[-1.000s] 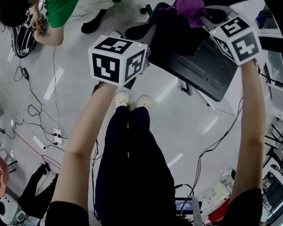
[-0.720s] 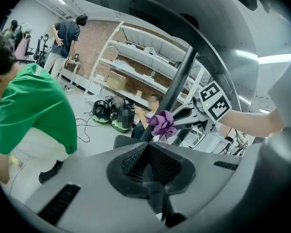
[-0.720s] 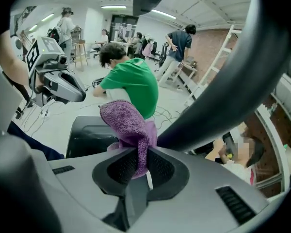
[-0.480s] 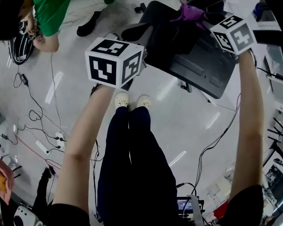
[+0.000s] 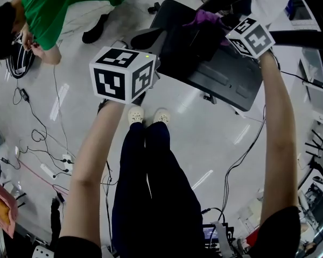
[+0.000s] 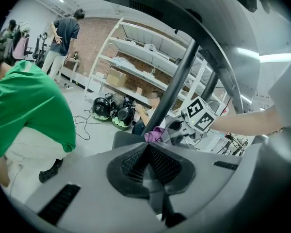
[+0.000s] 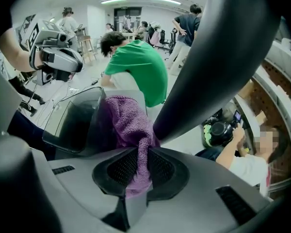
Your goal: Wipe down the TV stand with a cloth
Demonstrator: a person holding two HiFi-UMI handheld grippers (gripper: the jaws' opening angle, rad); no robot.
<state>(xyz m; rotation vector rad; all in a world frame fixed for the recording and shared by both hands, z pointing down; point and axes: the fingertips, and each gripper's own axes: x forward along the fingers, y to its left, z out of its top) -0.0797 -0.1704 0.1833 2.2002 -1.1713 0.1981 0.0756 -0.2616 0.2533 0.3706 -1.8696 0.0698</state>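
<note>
The right hand-held gripper (image 7: 138, 155) is seen closed on the purple cloth (image 7: 129, 118). A fold of it is pinched between the jaws and the rest is bunched ahead of them. The cloth is seen at about 1 o'clock in the head view, at the far edge of the dark base (image 5: 226, 75) of the TV stand and right beside the black pole (image 7: 218, 57). Contact with the pole is likely but cannot be confirmed. The base is seen beyond the cloth, at about 10 o'clock in the right gripper view.

The left hand-held gripper (image 6: 146, 152) is seen with its jaws together and nothing between them. It is held at about 10 o'clock in the head view, apart from the stand, and is pointed toward the pole and the cloth.

Step judged: wiping of the stand is in hand at the foot of the pole, and most of the base surface is probably not yet covered.

Next move calls for: the cloth to be kept pinched and pressed flat, then dragged across the base toward 6 o'clock and along the pole. The left hand-held gripper is not needed unless the stand has to be steadied.

A person in a green shirt (image 5: 70, 4) is crouched at 11 o'clock, well apart from the stand.
</note>
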